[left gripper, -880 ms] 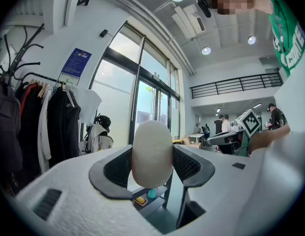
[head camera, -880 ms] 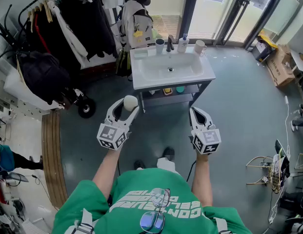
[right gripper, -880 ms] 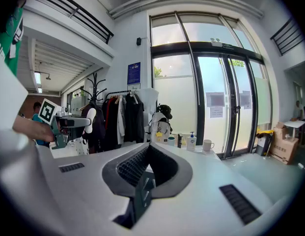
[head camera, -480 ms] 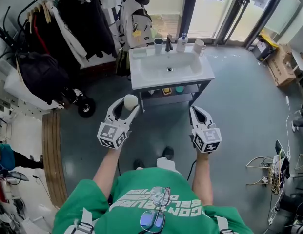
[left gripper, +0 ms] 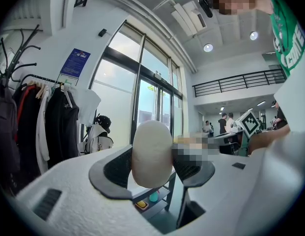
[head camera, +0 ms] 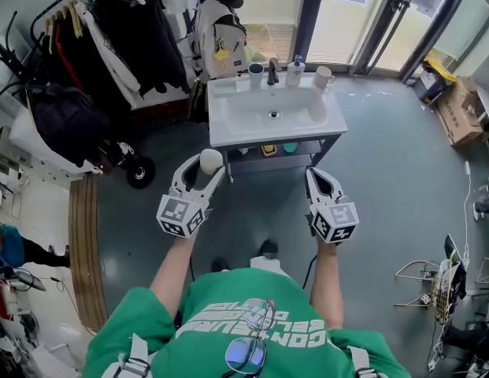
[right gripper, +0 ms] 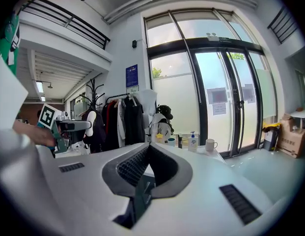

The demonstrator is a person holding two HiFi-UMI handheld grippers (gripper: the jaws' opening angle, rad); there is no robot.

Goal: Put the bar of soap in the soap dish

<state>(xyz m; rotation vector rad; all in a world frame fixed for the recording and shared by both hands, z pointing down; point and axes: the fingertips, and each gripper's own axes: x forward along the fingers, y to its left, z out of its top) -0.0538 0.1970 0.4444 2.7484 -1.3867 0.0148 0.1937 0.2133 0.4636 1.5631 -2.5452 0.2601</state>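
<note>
Left gripper (head camera: 205, 168): clamped on the bar of soap (head camera: 210, 162). Pale rounded bar standing upright between the pads, pinched across its narrow faces, jaws wide to take it. Held level and out in front of the body, probably so the slick bar rides steady and does not slide out during the carry.

Right gripper (head camera: 316, 177): pads pressed together, nothing between them. Tipped slightly down and carried beside the left, likely just parked out of the way as a spare.

Further out: white washbasin (head camera: 228, 129) well ahead, open grey floor between it and both grippers. Along its back edge, from left: cup (head camera: 256, 73), tap (head camera: 273, 69), pump bottle (head camera: 295, 71), mug (head camera: 323, 75). Soap dish not picked out with certainty from here; soap well apart from the basin either way, so placing not yet begun.

Lower shelf (head camera: 307, 142) under the basin with small yellow and teal items.

Possible obstructions: clothes rack (head camera: 110, 30) and backpack (head camera: 216, 34) near the basin's left rear corner. Crowded back edge likely to call for a careful reach past cup and tap. Cardboard boxes (head camera: 457, 109) far right, no concern.
</note>
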